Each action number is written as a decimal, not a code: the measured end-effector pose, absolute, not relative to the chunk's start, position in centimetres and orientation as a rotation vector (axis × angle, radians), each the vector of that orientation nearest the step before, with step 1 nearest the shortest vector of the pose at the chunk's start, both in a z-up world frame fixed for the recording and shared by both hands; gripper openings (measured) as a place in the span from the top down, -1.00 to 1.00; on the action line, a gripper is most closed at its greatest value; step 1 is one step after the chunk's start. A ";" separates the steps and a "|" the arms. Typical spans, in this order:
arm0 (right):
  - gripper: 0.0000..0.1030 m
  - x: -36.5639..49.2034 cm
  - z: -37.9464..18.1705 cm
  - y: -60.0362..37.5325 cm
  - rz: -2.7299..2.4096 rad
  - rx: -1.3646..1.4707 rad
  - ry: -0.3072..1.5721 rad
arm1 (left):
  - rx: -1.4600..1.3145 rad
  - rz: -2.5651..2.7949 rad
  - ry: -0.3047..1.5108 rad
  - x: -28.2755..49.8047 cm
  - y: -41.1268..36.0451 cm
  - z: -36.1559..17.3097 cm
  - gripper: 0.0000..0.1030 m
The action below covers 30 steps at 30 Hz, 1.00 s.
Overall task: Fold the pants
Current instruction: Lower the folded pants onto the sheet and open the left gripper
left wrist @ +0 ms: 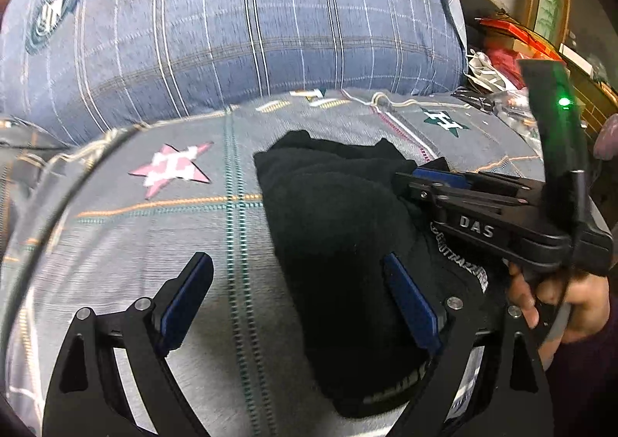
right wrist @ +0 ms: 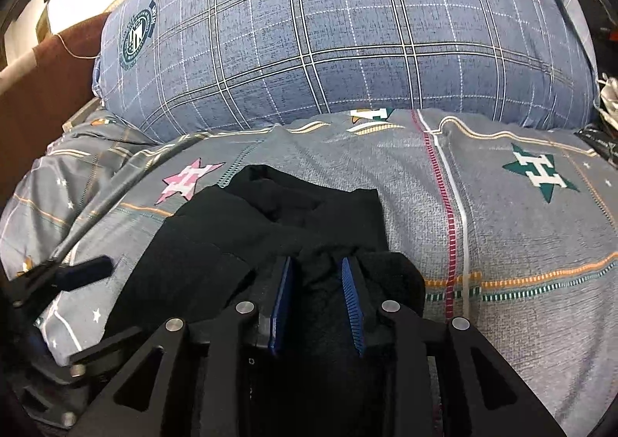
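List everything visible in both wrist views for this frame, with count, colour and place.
pants: one, black, bunched on the bedsheet.
bedsheet: one, grey with star prints and stripes, under the pants.
pillow: one, blue plaid with a round crest, behind the sheet.
clutter: several items, red and white, right of the pillow; too blurred to name.
left gripper: black with blue pads, open, its right pad over the pants.
right gripper: black with blue pads, narrow gap with pants fabric between.
hand: one, holding the right gripper's handle.
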State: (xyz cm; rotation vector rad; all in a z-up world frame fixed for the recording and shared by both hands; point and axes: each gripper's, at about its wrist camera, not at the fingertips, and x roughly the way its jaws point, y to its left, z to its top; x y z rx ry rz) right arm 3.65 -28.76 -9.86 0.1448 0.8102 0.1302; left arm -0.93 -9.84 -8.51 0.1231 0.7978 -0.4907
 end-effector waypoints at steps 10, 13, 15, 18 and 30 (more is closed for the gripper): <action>0.44 3.2 -9.9 -27.8 0.088 0.068 0.786 | 0.205 -0.443 0.801 -1.3 -9.9 -9.6 -0.80; 0.43 3.2 -9.9 -27.7 0.088 0.063 0.784 | 0.229 -0.428 0.806 -1.3 -10.2 -9.9 -0.80; 0.43 3.1 -10.0 -27.7 0.087 0.058 0.783 | 0.222 -0.420 0.821 -1.2 -10.1 -10.1 -0.80; 0.42 3.0 -10.1 -27.6 0.084 0.046 0.781 | 0.216 -0.411 0.824 -1.3 -10.0 -10.3 -0.80; 0.37 2.3 -9.2 -27.1 0.072 -0.006 0.740 | 0.224 -0.360 0.784 -2.5 -9.7 -8.2 -0.78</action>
